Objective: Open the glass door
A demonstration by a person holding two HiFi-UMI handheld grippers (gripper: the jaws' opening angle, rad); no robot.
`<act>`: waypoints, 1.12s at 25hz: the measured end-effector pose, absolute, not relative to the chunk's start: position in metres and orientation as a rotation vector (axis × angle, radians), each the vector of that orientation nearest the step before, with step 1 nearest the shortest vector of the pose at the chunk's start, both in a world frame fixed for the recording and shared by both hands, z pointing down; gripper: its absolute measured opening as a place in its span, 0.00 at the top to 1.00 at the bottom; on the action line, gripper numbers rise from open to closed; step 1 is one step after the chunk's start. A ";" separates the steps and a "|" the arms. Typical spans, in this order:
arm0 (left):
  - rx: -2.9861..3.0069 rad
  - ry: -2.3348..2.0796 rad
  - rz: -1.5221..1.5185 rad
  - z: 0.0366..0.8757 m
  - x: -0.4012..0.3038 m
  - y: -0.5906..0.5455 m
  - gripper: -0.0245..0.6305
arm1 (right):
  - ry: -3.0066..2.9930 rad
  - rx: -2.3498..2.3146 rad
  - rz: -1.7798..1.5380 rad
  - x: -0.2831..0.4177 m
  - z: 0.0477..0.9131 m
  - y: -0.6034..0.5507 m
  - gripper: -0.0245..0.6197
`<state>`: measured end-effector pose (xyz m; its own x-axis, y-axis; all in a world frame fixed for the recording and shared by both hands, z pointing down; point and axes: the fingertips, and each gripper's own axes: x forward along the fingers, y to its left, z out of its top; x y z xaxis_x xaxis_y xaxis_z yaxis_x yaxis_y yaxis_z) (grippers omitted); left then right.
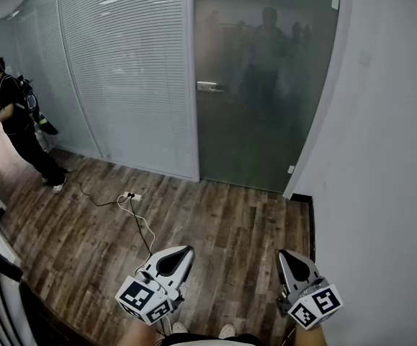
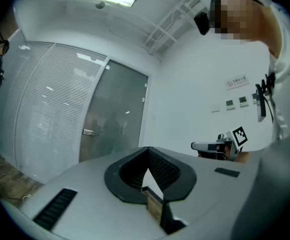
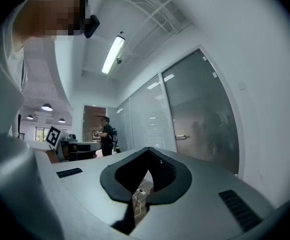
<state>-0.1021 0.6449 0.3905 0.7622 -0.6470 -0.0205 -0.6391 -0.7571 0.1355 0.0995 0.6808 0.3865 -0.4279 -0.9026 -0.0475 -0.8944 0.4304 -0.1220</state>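
A wood floor [image 1: 215,222] is seen before the glass door [image 1: 266,121], shut and well ahead. The left tool [image 1: 183,252] and right tool [image 1: 289,256] are pressed together, empty. The door handle [image 1: 208,86] is not yet reached.

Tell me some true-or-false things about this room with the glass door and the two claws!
1. The glass door stands wide open. False: it is shut.
2. The left claw and the right claw are both shut and empty. True.
3. The right claw grips the door handle. False: it is well short of the door and touches nothing.
4. A white cable lies on the wooden floor. True.
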 end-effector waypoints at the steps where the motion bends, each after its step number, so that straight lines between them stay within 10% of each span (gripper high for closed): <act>1: 2.834 -1.054 -0.098 0.391 -0.097 0.644 0.96 | 2.581 -1.601 -0.110 0.104 0.387 0.679 0.97; 28: 2.806 -1.049 -0.136 0.404 -0.119 0.436 0.96 | 2.629 -1.642 -0.151 0.081 0.403 0.472 0.97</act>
<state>-0.1195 0.4359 0.4045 0.7523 -0.6579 -0.0351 -0.6450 -0.7463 0.1643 0.0813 0.4721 0.4027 -0.4398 -0.8979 0.0190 -0.8942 0.4357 -0.1029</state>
